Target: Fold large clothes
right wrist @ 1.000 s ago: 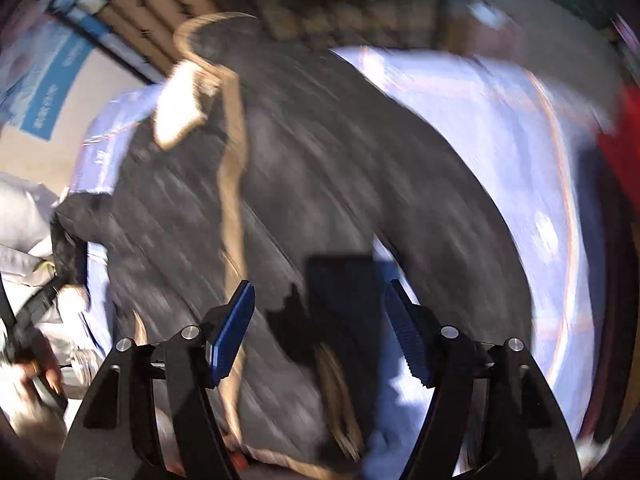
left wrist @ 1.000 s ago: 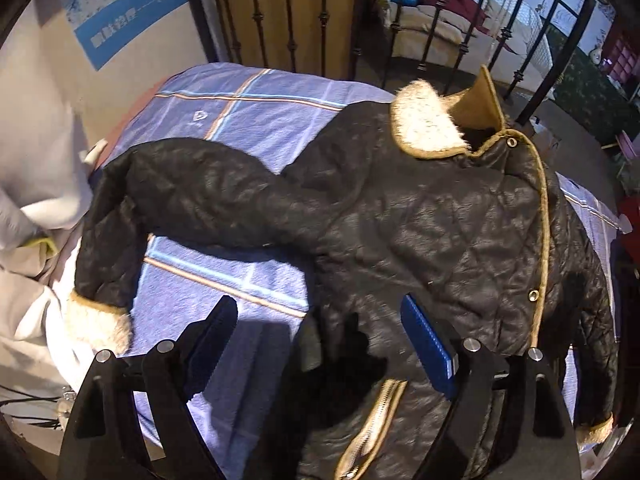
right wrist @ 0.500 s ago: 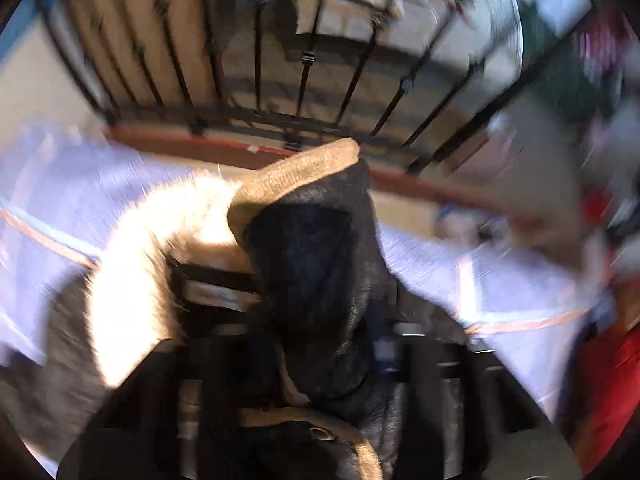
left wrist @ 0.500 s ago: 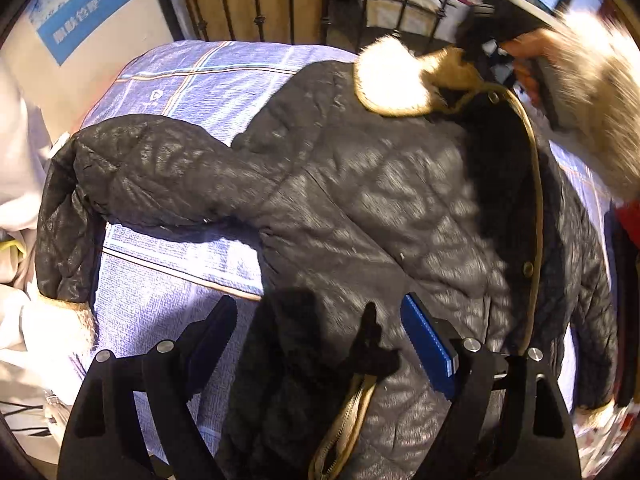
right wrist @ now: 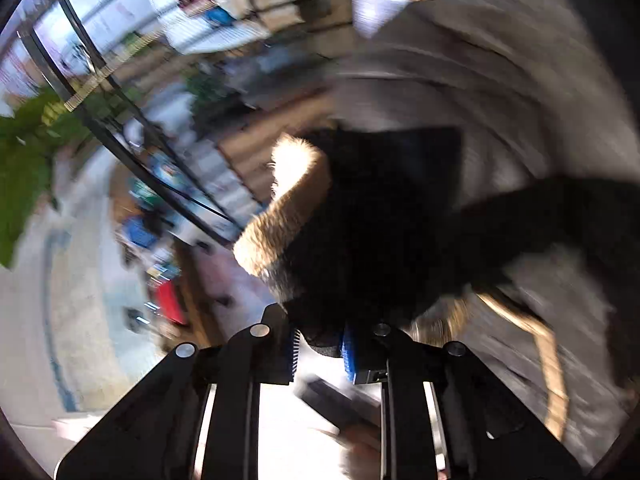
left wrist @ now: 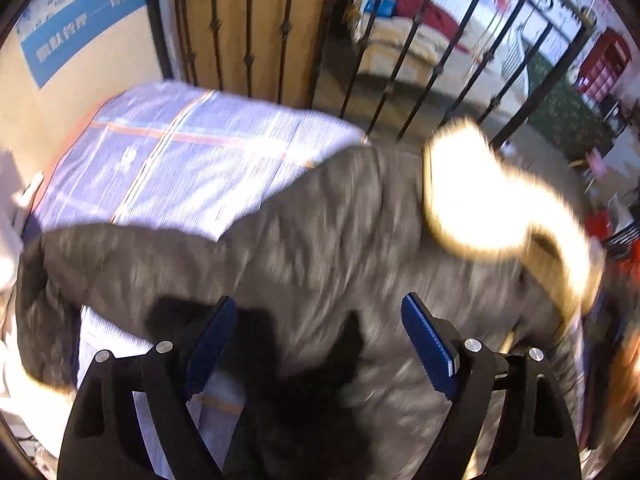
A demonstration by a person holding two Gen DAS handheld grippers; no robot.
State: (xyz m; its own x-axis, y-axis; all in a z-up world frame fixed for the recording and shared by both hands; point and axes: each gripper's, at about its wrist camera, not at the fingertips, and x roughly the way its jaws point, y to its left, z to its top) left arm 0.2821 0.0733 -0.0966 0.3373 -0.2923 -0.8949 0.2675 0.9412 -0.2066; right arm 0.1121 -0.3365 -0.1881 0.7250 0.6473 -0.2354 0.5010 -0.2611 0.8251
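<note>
A black quilted jacket (left wrist: 328,240) with cream fleece collar (left wrist: 472,196) and tan trim lies on a blue plaid bedsheet (left wrist: 192,160), blurred by motion. Its left sleeve (left wrist: 44,280) hangs toward the bed's left edge. My left gripper (left wrist: 316,344) is open and empty just above the jacket's lower body. My right gripper (right wrist: 320,350) is shut on the jacket (right wrist: 368,240) near its fleece edge (right wrist: 280,224) and holds it up; the fabric drapes in front of the camera.
A black iron railing (left wrist: 400,60) stands behind the bed, with a wooden panel (left wrist: 240,28) and a wall poster (left wrist: 80,20) at left. White bedding (left wrist: 8,208) lies at the left edge. The right wrist view is strongly blurred and tilted.
The right gripper, which grabbed the jacket at the collar, has swung round with it. The collar has been dragged right and the jacket has shifted. The left gripper stays open over the body.
</note>
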